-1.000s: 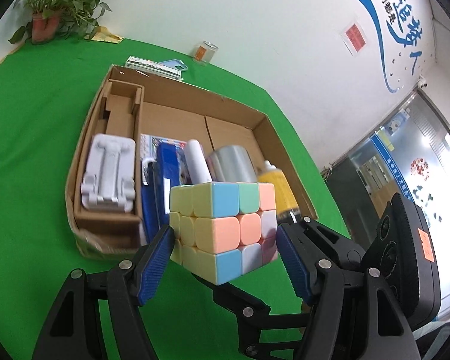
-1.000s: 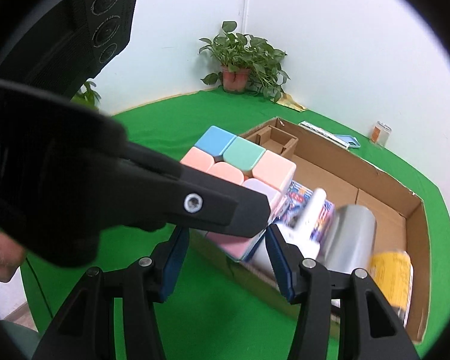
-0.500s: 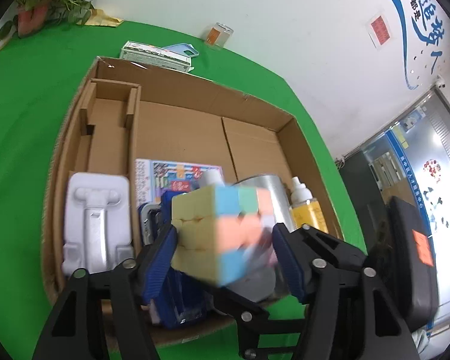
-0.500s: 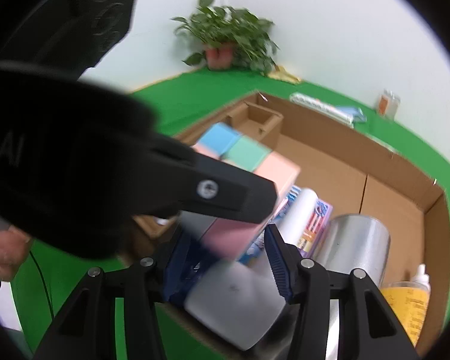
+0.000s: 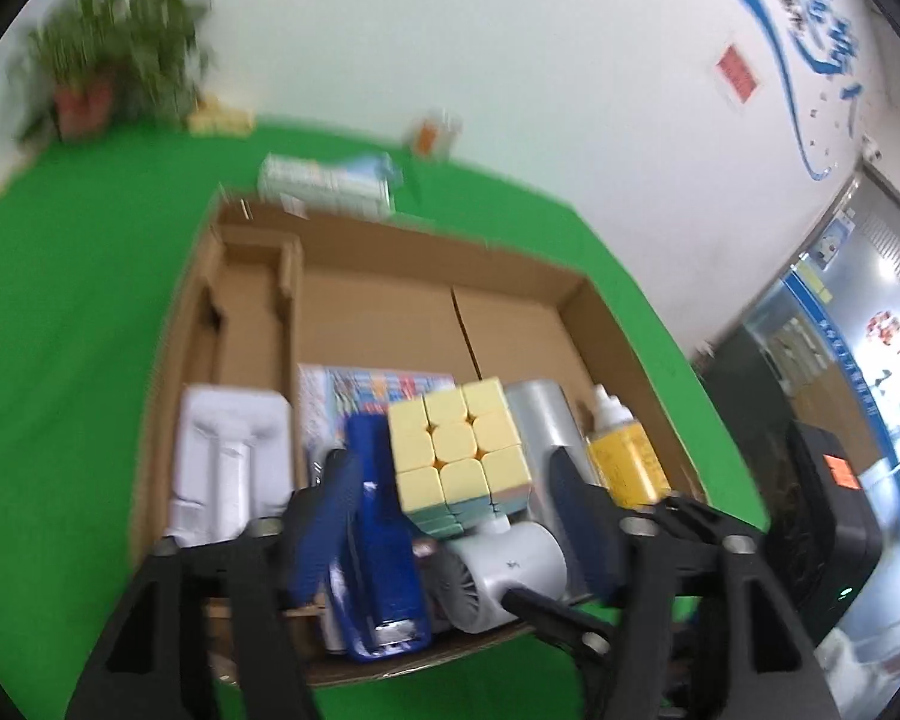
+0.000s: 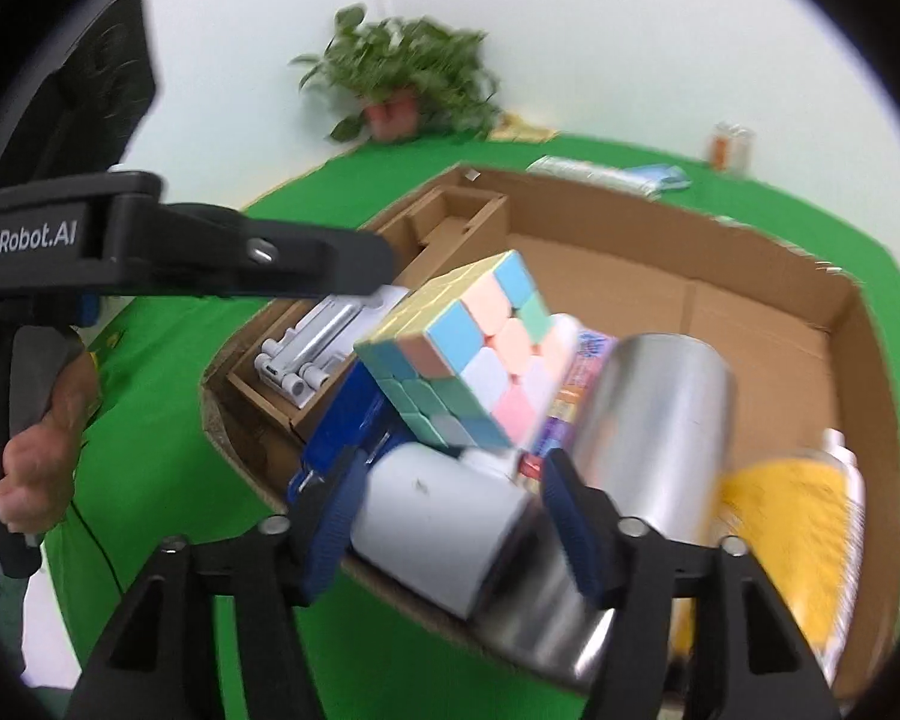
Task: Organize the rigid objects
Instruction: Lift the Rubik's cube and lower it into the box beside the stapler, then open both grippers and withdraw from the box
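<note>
A pastel puzzle cube (image 5: 459, 450) lies tilted in the cardboard box (image 5: 606, 324), resting on a blue stapler (image 5: 378, 546) and a white round fan (image 5: 504, 576). My left gripper (image 5: 450, 531) is open just behind the cube, its blue pads apart from it. In the right wrist view the cube (image 6: 474, 360) leans over the fan (image 6: 438, 522). My right gripper (image 6: 450, 516) is open and empty at the box's near edge, with the fan showing between its fingers.
The box also holds a white phone stand (image 5: 228, 462), a silver can (image 6: 648, 408), a yellow bottle (image 5: 627, 462) and a colourful booklet (image 5: 354, 390). Green cloth covers the table (image 5: 66, 324). A potted plant (image 6: 408, 84), a packet (image 5: 324, 183) and a small jar (image 6: 729, 147) stand behind the box.
My left gripper carried the cube over the box, opened and let it go. The cube tipped onto the stapler and fan, yellow face up. Both grippers moved closer to the box.
</note>
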`<act>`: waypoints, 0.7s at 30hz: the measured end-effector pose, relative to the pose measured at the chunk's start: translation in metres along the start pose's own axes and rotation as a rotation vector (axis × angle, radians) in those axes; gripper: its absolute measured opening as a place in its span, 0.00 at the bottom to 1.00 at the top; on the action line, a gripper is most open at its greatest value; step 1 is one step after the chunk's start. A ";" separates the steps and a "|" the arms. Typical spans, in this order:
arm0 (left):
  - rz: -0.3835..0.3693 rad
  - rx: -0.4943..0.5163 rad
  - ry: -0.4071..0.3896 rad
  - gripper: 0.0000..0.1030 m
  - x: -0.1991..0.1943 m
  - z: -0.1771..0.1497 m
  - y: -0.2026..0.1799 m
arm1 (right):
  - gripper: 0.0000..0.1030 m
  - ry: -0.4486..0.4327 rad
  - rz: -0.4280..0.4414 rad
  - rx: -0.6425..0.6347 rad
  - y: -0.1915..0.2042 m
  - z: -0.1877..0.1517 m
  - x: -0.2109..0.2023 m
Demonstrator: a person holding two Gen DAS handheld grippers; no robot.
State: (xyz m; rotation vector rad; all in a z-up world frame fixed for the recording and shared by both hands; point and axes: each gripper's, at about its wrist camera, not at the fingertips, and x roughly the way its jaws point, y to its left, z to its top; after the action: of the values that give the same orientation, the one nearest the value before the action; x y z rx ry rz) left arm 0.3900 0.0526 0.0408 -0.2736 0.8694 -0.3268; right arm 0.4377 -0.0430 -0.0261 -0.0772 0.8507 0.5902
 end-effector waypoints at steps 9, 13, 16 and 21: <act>0.297 0.142 -0.259 0.99 -0.052 -0.080 -0.051 | 0.88 -0.063 -0.184 0.111 -0.013 -0.094 -0.102; 0.328 0.099 -0.218 0.99 -0.054 -0.109 -0.065 | 0.88 -0.068 -0.283 0.157 -0.017 -0.114 -0.129; 0.329 0.109 -0.211 0.99 -0.057 -0.123 -0.079 | 0.88 -0.073 -0.324 0.183 -0.016 -0.126 -0.143; 0.332 0.134 -0.239 0.99 -0.066 -0.129 -0.101 | 0.88 -0.115 -0.379 0.171 -0.012 -0.138 -0.169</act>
State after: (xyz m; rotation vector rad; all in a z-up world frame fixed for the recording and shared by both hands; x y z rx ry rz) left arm 0.2326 -0.0273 0.0440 -0.0394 0.6398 -0.0408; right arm 0.2633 -0.1715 0.0026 -0.0466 0.7468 0.1642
